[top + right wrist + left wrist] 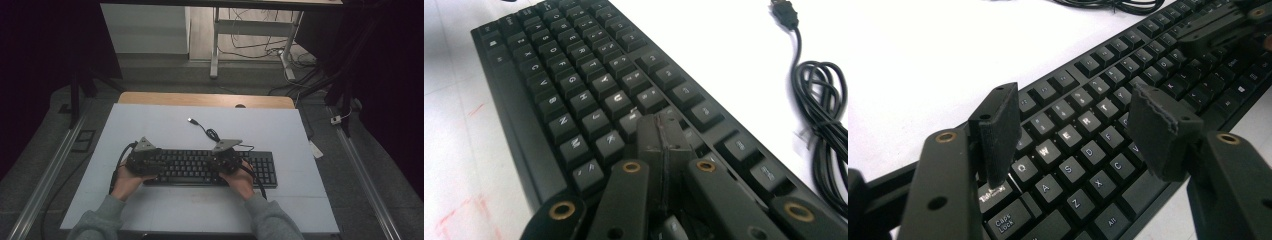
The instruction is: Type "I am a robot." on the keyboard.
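keyboard point(210, 167) sits near the worktop's point(165, 120) front edge, rigid, light plastic, keys give. i'd grab the frame ends, not keycaps. left gripper point(1073, 135) jaws spread over qwerty, empty; right gripper point(664, 137) pinched closed, tip at the keys by k. cable point(824, 100) loose behind.

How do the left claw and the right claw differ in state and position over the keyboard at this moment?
The left claw stands open, a clear gap between its pads, while the right claw is shut, pads pressed together with nothing between them. The left claw sits over the keyboard at its left letter keys, the right claw over the right-hand letter keys. Both point down at the keys, each held in one hand.
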The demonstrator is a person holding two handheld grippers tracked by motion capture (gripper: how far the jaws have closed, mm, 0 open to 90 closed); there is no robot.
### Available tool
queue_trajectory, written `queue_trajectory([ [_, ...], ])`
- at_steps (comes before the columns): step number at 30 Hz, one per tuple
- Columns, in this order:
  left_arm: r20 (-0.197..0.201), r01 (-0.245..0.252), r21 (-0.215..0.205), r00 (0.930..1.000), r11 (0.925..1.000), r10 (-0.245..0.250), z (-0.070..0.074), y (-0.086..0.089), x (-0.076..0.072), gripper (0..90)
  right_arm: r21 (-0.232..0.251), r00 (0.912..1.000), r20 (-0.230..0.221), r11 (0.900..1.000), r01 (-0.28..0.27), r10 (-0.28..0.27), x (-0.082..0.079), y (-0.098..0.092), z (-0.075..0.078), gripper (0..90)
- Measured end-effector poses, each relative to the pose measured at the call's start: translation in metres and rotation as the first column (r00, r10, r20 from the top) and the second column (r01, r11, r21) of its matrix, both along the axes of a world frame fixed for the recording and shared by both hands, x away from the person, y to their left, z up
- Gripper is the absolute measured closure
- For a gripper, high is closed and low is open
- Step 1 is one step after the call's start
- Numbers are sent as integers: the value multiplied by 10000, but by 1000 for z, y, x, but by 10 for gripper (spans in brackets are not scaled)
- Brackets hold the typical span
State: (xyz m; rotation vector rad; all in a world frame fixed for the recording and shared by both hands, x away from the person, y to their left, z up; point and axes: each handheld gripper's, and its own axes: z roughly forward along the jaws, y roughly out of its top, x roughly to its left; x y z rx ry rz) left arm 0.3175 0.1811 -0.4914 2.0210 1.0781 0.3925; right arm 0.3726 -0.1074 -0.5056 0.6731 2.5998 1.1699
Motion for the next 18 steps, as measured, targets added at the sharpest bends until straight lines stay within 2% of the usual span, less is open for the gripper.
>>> queue_trajectory([
  [4, 186, -197, -61, 9996, 9998, 198, 1, 2, -1, 381, -117, 10000, -23, 9999, -87, 86, 2, 9, -3, 898],
  [7, 158, -220, -74, 9996, 9997, 221, 1, 4, -1, 381, -373, 9998, 134, 9992, -106, 111, 2, 13, -4, 899],
  [18, 60, -176, -49, 9998, 9998, 176, 0, 3, -1, 377, -451, 9998, 171, 9990, 50, -42, 5, 14, -6, 899],
])
